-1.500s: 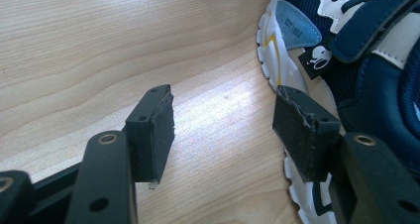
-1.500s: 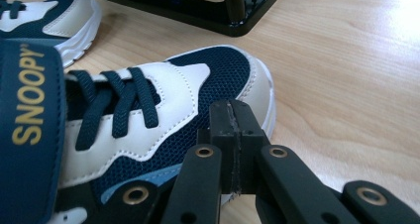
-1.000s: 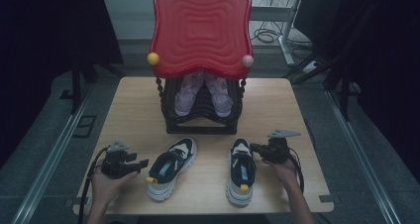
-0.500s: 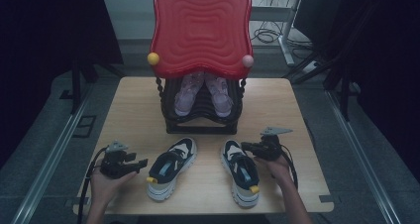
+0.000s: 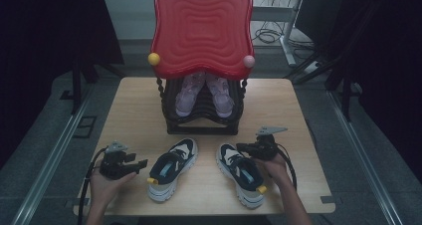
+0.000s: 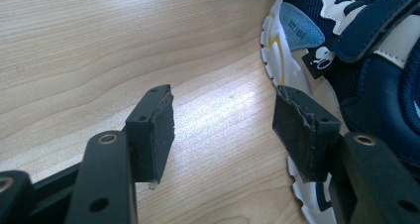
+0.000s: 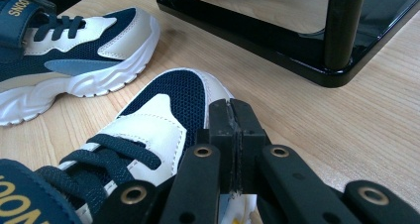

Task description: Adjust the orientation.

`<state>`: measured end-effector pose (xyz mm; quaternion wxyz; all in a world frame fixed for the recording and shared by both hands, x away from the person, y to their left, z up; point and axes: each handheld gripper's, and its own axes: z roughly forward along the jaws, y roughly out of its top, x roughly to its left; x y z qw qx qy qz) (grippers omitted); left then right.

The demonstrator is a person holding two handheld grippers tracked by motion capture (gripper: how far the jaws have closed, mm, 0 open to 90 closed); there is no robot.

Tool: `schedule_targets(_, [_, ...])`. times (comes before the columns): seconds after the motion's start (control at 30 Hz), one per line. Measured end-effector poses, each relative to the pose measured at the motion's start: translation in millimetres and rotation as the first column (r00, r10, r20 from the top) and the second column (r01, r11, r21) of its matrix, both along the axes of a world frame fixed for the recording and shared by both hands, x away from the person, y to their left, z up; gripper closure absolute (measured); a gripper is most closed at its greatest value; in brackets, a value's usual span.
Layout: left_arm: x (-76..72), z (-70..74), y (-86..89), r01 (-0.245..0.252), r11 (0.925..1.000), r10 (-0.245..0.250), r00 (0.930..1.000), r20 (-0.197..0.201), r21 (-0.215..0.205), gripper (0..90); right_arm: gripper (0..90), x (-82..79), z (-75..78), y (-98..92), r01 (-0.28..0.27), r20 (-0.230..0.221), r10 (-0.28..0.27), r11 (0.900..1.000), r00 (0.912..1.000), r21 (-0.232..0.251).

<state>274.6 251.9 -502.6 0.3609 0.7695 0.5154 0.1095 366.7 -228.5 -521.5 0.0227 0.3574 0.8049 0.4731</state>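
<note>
Two navy and white sneakers lie on the wooden table (image 5: 288, 110). The left sneaker (image 5: 171, 168) (image 6: 366, 50) points up and to the right. My left gripper (image 5: 142, 164) (image 6: 225, 115) rests just left of it, open, with bare wood between its jaws. The right sneaker (image 5: 241, 172) (image 7: 163, 110) lies slanted, toe to the upper left and heel to the lower right. My right gripper (image 5: 240, 147) (image 7: 232, 110) is shut with its pads pressed together, tips at the right side of that sneaker's toe. I cannot tell whether they touch it.
A black shoe rack (image 5: 201, 120) (image 7: 277, 40) stands at the middle back of the table, holding a pair of purple shoes (image 5: 191, 93) under a tall red wavy panel (image 5: 201, 31). Bare wood lies to both sides of the rack. The floor around is dark.
My right gripper has moved left. The right sneaker has swung from straight to slanted, toe to the left and heel to the right. The left gripper and left sneaker have stayed put.
</note>
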Motion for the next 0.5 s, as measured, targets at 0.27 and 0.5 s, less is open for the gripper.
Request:
schedule_targets(0.27, [-1.4, 2.2, 2.5, -0.003, 0.9999, 0.003, 1.0000, 0.009, -0.011, 41.0, 87.2, -6.4, 7.4, -10.3, 0.038, 0.033, -0.038, 0.999, 0.9987, 0.002])
schedule_targets(0.5, [-3.5, 6.2, 4.5, 0.001, 0.9998, -0.001, 0.9998, 0.018, -0.021, 41.0, 86.3, -20.5, 17.1, -30.7, 0.083, 0.062, -0.084, 0.996, 0.9945, 0.029])
